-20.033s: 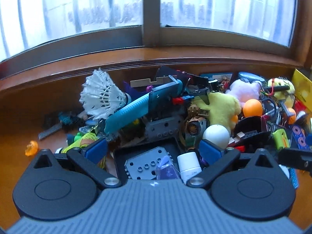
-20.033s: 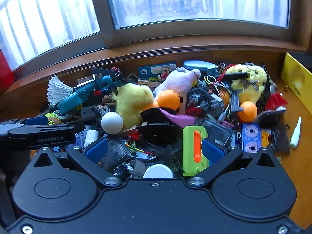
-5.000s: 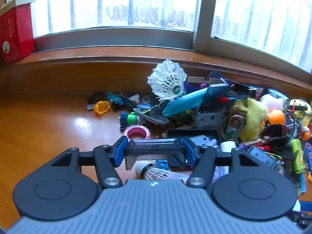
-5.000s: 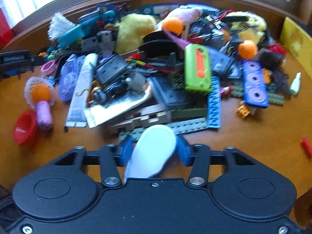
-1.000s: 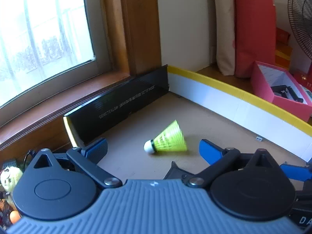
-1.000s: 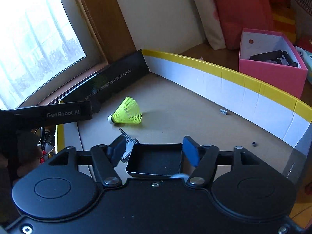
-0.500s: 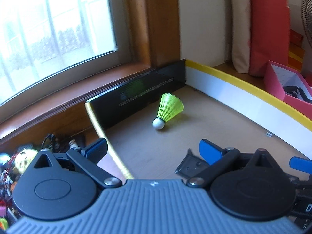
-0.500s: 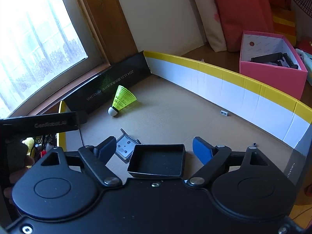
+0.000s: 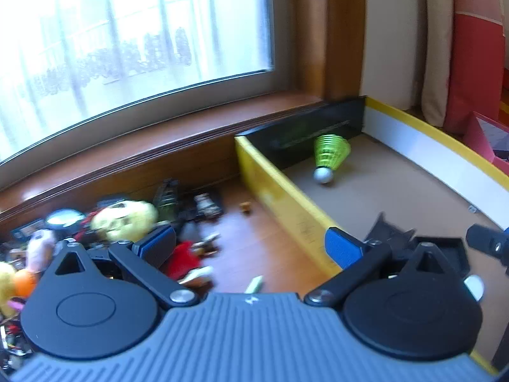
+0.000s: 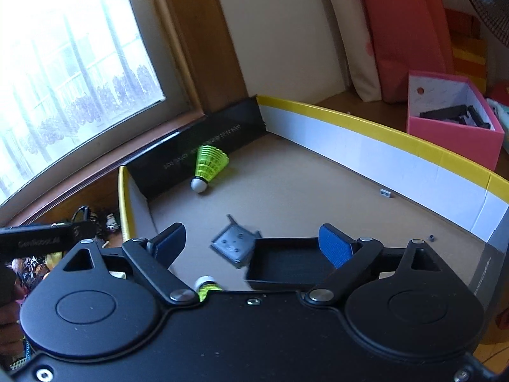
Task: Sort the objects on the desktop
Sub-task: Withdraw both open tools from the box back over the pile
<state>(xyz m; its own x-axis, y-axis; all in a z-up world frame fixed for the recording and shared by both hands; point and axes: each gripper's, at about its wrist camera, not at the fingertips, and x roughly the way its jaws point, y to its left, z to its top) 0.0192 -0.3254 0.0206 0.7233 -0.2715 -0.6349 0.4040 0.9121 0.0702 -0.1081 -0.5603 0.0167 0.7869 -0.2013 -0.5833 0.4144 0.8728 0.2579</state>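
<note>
My right gripper (image 10: pixel 253 245) hangs over the floor of the yellow-rimmed cardboard box (image 10: pixel 381 146), its jaws opening. A black tray (image 10: pixel 286 264) lies on the box floor under its right finger, and the left pad stands clear of it. A grey plate (image 10: pixel 235 245) lies beside the tray, and a yellow shuttlecock (image 10: pixel 208 165) rests by the box's black wall. A second shuttlecock (image 10: pixel 206 285) peeks out near the gripper body. My left gripper (image 9: pixel 251 245) is open and empty, straddling the box's yellow wall (image 9: pixel 286 200). The toy pile (image 9: pixel 127 219) lies to its left.
A pink box (image 10: pixel 455 121) with black parts stands beyond the cardboard box on the right. The wooden window sill (image 9: pixel 159 146) runs behind the desk. A hand (image 10: pixel 9 318) holding the left gripper (image 10: pixel 38 242) shows at the left edge.
The left gripper has swung left, from over the box to its edge, bringing the toy pile into sight. The right jaws have widened off the black tray. The shuttlecock has rolled toward the black wall.
</note>
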